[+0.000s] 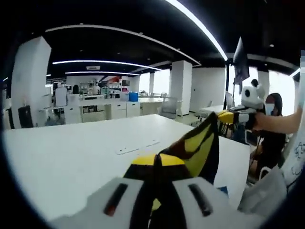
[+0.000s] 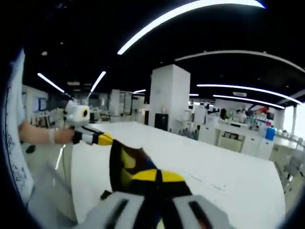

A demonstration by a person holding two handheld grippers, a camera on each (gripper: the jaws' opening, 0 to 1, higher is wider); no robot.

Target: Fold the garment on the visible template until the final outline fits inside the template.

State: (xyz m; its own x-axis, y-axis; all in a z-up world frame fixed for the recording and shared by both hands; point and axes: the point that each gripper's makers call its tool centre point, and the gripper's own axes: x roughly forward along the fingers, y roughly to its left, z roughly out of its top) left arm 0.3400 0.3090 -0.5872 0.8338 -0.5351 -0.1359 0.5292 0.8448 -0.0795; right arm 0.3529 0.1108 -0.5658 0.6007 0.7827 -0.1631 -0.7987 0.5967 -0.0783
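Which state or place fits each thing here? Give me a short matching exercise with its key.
Things:
1. left gripper
2. right gripper
3. black and yellow fabric garment
4. white rectangular table

States or places:
A. held up, stretched between both grippers
B. shut on the garment, left gripper view's bottom
C. beneath the lifted garment
D. shut on the garment, right gripper view's bottom

Pairs: 1-B, 2-D, 3-A, 4-C

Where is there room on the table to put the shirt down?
The white table lies bare from the two small white strips out to its far edge. It is crowded near the tongs, where the black-and-yellow shirt hangs stretched between the left tongs and right tongs.
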